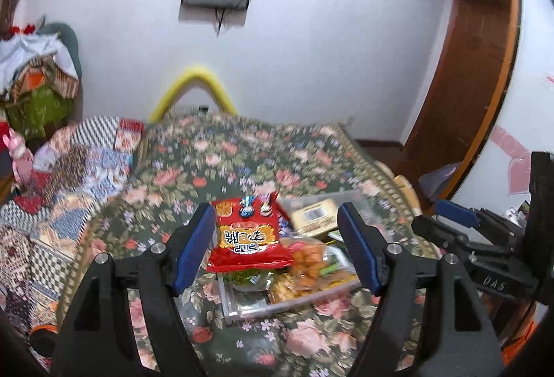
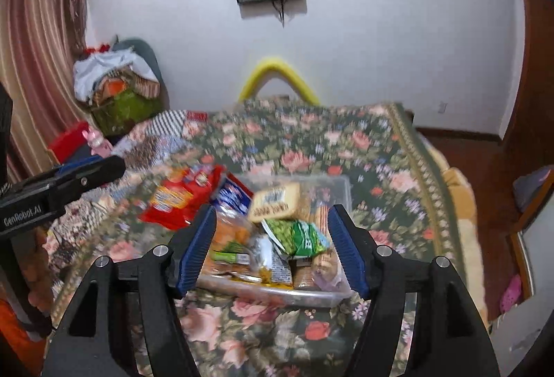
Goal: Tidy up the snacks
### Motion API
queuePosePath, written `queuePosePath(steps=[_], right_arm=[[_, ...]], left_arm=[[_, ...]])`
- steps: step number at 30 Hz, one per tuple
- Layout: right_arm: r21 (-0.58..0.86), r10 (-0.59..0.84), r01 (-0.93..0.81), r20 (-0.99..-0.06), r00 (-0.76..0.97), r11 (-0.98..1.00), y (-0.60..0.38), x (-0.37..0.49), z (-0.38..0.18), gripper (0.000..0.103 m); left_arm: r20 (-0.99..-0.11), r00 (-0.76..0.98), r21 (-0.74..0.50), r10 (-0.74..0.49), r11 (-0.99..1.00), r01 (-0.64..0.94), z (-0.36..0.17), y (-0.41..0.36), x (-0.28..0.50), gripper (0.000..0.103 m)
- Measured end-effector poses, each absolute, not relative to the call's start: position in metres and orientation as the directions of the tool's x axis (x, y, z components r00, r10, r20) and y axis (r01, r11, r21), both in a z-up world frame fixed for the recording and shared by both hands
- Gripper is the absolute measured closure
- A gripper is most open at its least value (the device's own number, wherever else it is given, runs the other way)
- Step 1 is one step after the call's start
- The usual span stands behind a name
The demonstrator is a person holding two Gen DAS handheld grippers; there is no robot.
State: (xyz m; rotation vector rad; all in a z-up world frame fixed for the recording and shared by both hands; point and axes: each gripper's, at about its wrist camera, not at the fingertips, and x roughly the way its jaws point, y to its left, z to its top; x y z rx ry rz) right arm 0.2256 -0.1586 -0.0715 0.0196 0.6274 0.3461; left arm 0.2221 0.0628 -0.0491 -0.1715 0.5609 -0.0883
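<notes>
A clear plastic bin [image 1: 256,306] full of snack packets sits on the flowered bed cover; it also shows in the right wrist view [image 2: 311,295]. A red noodle packet [image 1: 247,235] lies on the bin's left side, partly over its rim, and shows in the right wrist view [image 2: 180,197]. A tan packet [image 2: 277,202], a green packet [image 2: 297,233] and orange snacks [image 1: 308,259] lie in the bin. My left gripper [image 1: 277,247] is open, above and before the bin, touching nothing. My right gripper [image 2: 271,245] is open over the bin's near side, empty.
The flowered cover [image 2: 346,148] spreads around the bin, with a patchwork quilt [image 1: 69,176] at its left. A yellow curved bar [image 1: 194,86] stands at the far bed edge by the white wall. A wooden wardrobe [image 1: 467,65] is at right, piled clothes [image 2: 117,82] at left.
</notes>
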Motion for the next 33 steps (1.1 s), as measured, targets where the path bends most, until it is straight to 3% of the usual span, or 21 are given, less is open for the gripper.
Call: queuePosePath(steps=[7, 15, 20, 33], right_arm=[[0.104, 0.336, -0.324, -0.43, 0.838, 0.94, -0.165, 0.163, -0.012, 0.028], [0.114, 0.346, -0.326, -0.31, 0.886, 0.938, -0.172, 0.103, 0.023, 0.017], [0.109, 0.333, -0.314, -0.286, 0.899, 0.943, -0.17, 0.086, 0.024, 0.0], [0.101, 0.318, -0.302, -0.287, 0.903, 0.948, -0.168, 0.073, 0.018, 0.0]], left_arm=[[-0.393, 0.911, -0.154, -0.127, 0.985, 0.071, 0.001, 0.051, 0.154, 0.03], [-0.28, 0.956, -0.092, -0.091, 0.993, 0.068, 0.031, 0.04, 0.088, 0.006], [-0.271, 0.96, -0.073, -0.075, 0.996, 0.058, 0.032, 0.036, 0.07, 0.0], [-0.288, 0.955, -0.066, -0.067, 0.997, 0.051, 0.024, 0.029, 0.056, 0.0]])
